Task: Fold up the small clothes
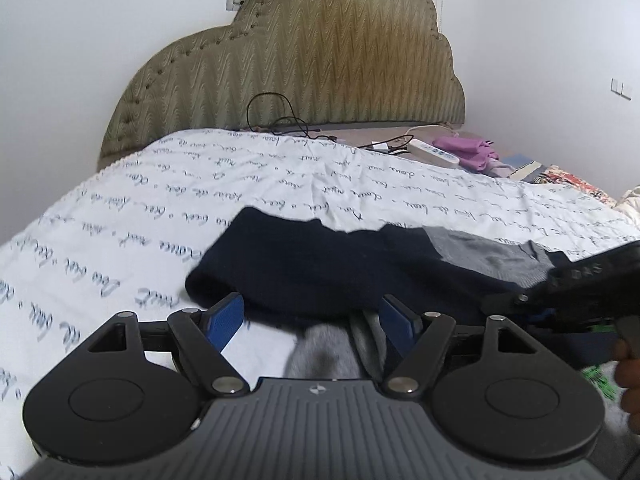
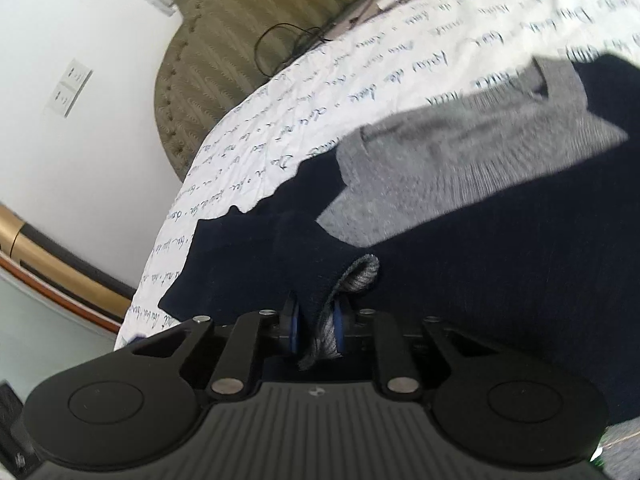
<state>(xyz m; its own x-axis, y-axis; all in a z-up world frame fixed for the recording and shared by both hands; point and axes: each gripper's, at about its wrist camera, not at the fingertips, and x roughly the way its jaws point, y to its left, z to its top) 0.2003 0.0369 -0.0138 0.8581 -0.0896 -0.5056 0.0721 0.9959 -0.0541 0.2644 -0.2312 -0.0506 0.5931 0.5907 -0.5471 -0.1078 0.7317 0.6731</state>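
Observation:
A small navy garment with a grey panel (image 1: 320,268) lies spread on the white bed cover (image 1: 160,200) printed with script. In the left wrist view my left gripper (image 1: 314,316) stands open at the garment's near edge. Its blue pads (image 1: 228,312) sit wide apart and the cloth lies loosely between them. In the right wrist view my right gripper (image 2: 316,320) is shut on a bunched fold of the garment (image 2: 480,240), with navy and grey fabric pinched between its pads. The right gripper's black body (image 1: 580,284) shows at the right of the left wrist view.
A padded olive headboard (image 1: 300,60) stands behind the bed. Black cables (image 1: 280,116), a white power strip (image 1: 434,152) and a purple cloth (image 1: 468,150) lie at the bed's far end. A person's hand (image 1: 628,368) is at the right edge.

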